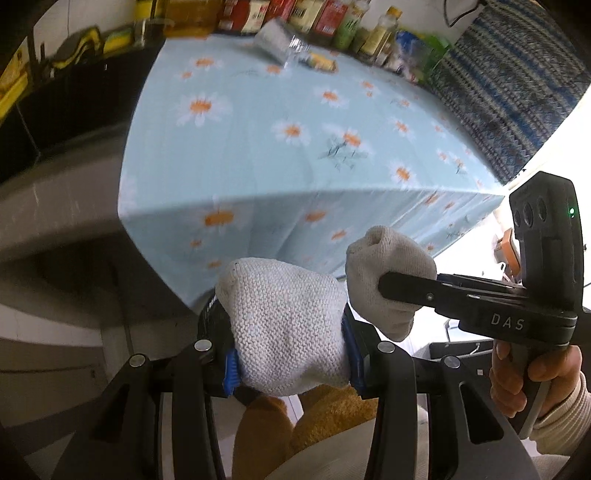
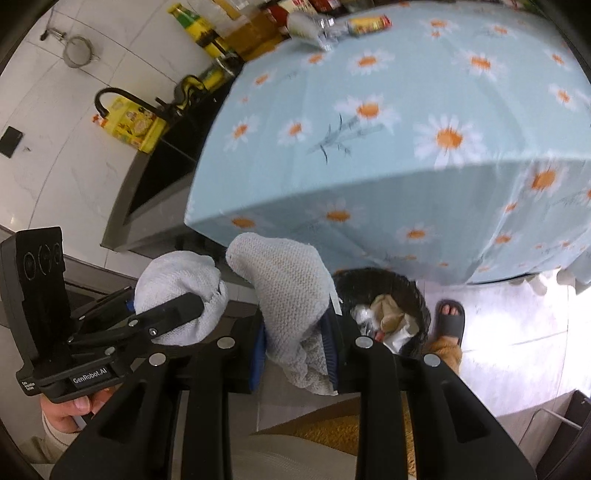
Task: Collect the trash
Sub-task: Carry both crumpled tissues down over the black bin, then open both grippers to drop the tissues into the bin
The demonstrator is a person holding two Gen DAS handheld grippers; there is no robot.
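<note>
Left wrist view puts my left gripper point(image 1: 290, 325) nearest, its jaws clamped on a white knitted glove point(image 1: 284, 325) that fills the gap between the blue pads; just to the right my right gripper point(image 1: 384, 284) pinches a second, greyer glove point(image 1: 388, 269); the right wrist view shows that one point(image 2: 295, 295) squeezed the same way, and the left gripper point(image 2: 195, 306) beside it. Below and just beyond the right gripper stands a dark woven bin point(image 2: 417, 291) holding crumpled paper trash point(image 2: 388, 314); it sits on the floor in front of the daisy-print tablecloth point(image 2: 406, 184). Across that table, at the far edge, a clear crushed wrapper point(image 2: 314, 26) and a small yellow can point(image 2: 369, 24) lie near blurred bottles point(image 1: 332, 18).
</note>
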